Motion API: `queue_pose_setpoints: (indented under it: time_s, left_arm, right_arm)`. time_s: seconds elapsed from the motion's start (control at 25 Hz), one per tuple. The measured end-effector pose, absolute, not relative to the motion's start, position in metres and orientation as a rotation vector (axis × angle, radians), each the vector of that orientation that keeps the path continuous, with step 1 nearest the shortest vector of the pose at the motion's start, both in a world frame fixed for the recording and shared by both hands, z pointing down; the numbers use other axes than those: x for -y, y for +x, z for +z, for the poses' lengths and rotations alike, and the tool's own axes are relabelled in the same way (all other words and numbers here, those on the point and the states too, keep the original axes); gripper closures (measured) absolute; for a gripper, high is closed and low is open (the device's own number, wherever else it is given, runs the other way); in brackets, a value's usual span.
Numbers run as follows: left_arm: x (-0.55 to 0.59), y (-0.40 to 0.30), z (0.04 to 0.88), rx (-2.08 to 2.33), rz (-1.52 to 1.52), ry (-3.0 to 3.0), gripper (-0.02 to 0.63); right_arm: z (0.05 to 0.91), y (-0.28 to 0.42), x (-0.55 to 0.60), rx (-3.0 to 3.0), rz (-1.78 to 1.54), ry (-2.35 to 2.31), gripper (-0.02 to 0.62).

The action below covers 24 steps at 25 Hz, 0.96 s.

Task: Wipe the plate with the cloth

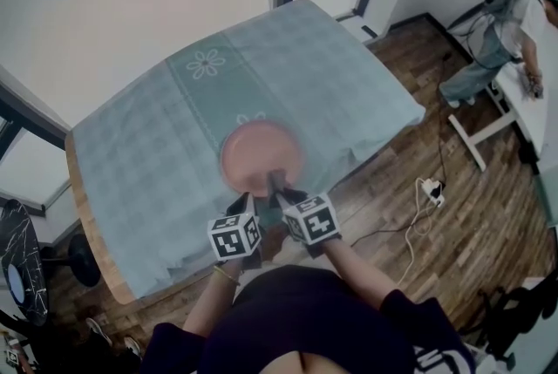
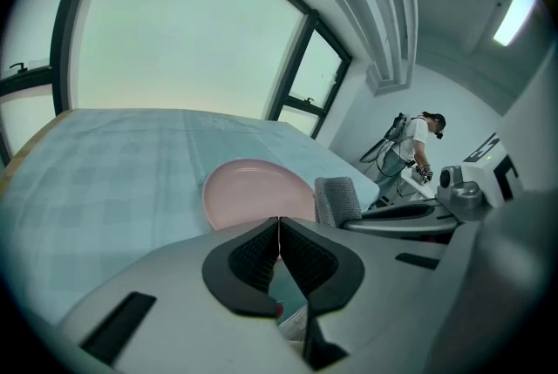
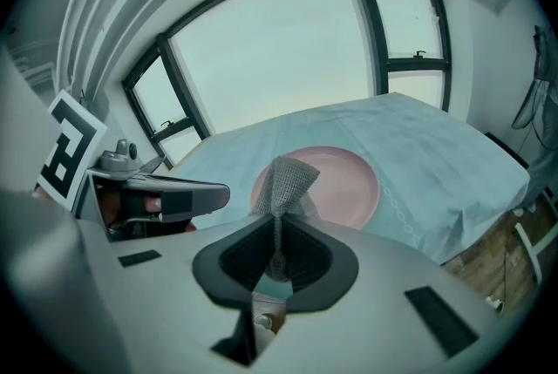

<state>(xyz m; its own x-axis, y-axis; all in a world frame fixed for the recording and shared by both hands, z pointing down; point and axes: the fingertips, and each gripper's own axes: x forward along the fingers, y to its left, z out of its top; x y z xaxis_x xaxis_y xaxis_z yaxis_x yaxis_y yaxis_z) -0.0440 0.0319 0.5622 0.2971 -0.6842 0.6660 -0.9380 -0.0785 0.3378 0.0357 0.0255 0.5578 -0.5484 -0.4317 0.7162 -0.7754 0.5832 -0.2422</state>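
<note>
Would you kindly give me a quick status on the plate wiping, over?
Left gripper shut, empty. Right gripper shut on cloth. Pink plate on tablecloth, just ahead of both. Nothing in the way.

The plate (image 1: 261,156) is pink, the cloth (image 3: 286,180) grey mesh, the tablecloth (image 1: 148,163) pale teal check — white flowers (image 1: 207,64) on it.

A: Where's the plate (image 1: 261,156) sitting?
B: On the table (image 1: 131,163), toward its near edge. Just before it, left tool (image 2: 279,228) and right tool (image 3: 277,233) side by side, with the cloth (image 3: 286,180) in the right tool's jaws, over the near rim.
</note>
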Motion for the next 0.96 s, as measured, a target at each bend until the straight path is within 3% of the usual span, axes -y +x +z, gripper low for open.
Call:
queue_pose_setpoints:
  time_s: [0.96]
  left_arm:
    - [-0.066,-0.086,0.549,1.363,0.457,1.892,0.589]
  right_arm:
    - [0.539,-0.006,-0.066,2.178,0.739,1.078,0.563]
